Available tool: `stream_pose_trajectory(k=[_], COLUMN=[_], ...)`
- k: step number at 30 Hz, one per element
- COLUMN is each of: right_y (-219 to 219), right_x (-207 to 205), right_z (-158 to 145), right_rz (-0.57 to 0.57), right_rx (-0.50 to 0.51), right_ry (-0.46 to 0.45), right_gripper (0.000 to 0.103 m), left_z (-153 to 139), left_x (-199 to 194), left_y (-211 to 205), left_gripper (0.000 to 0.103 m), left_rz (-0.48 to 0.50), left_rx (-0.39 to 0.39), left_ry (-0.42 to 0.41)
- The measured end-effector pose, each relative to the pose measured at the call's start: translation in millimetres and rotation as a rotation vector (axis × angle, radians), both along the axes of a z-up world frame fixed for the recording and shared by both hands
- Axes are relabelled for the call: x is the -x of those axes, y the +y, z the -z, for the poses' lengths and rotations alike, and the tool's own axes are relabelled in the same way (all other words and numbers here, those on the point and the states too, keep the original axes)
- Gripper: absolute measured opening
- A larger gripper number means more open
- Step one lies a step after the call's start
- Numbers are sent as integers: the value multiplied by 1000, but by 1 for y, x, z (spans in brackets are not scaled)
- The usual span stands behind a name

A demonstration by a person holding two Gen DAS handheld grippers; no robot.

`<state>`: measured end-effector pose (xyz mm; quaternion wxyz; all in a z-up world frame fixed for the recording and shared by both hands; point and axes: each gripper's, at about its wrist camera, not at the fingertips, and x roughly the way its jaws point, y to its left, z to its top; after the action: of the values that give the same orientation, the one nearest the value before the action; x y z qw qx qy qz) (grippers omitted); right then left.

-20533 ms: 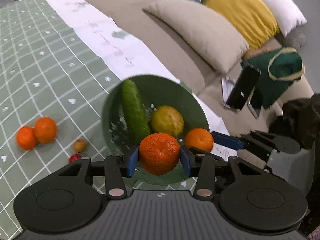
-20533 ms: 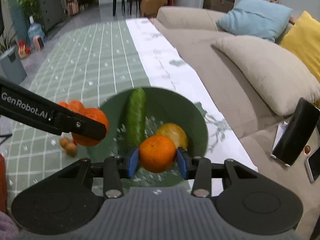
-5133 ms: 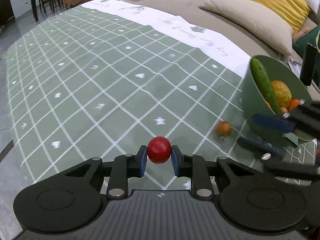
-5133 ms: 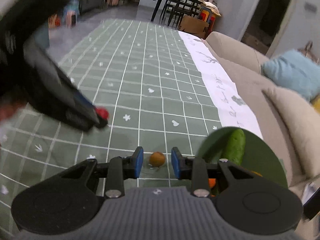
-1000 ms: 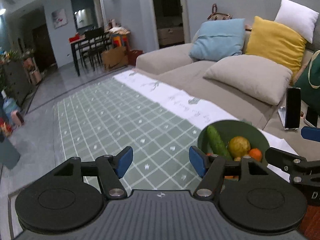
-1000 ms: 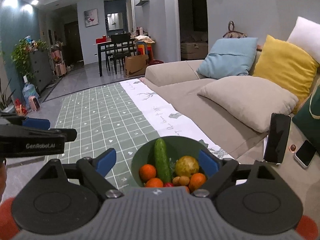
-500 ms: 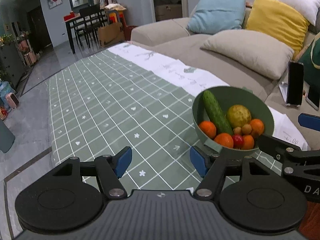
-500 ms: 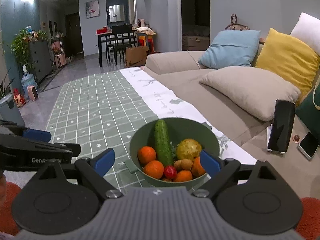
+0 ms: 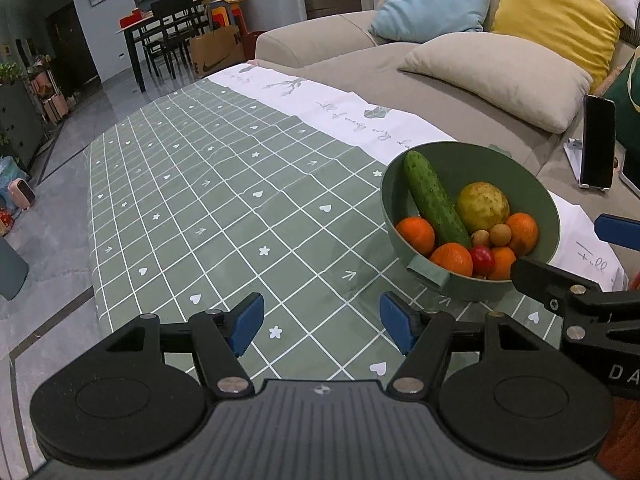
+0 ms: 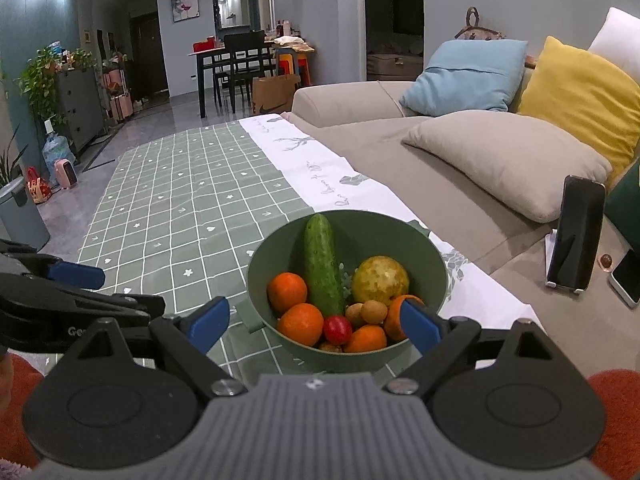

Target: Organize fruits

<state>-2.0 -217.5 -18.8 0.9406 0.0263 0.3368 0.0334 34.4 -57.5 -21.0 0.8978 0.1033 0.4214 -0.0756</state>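
a: fruits all sit in the green bowl (image 10: pixel 434 264) on the checked tablecloth (image 9: pixel 224 200), near its sofa-side edge. we see no loose piece on the cloth in either view.

b: left gripper (image 9: pixel 322 330) jaws spread wide, nothing between them, hovering over bare cloth beside the bowl. right gripper (image 10: pixel 314 322) also spread wide and empty, the bowl framed between its fingers but not touched, as far as we can tell.

a: risks from here, our judgement only. bowl stands close to the white border of the cloth and the table edge; a nudge from the right fingers could slide it toward the sofa (image 10: pixel 400 160). the pile is heaped, so a bump could roll a small piece out.

b: the cucumber (image 10: pixel 322 264) leans against the far wall, tip above the rim. it may tip over if the bowl is jolted.

a: contents: cucumber upright-tilted; yellowish round fruit (image 10: pixel 380 280) to its right; orange citrus (image 10: pixel 287 292) on the left, more along the front and right; one small red fruit (image 10: pixel 337 330) at front centre; two small tan ones (image 10: pixel 374 312) just behind it, touching.

b: task looks near done to us.
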Motion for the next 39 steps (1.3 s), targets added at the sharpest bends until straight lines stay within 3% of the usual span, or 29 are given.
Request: stream_pose_trajectory(k=[39], right_y=[-3], right_x=[7], right_z=[0], right_rz=[-11], right_rx=[-7], right_ry=[-24], right_gripper=[88], left_z=[-3], left_x=[4], left_y=[0], left_gripper=[78], left_rz=[4], left_rx=[-15], left_ry=[-15])
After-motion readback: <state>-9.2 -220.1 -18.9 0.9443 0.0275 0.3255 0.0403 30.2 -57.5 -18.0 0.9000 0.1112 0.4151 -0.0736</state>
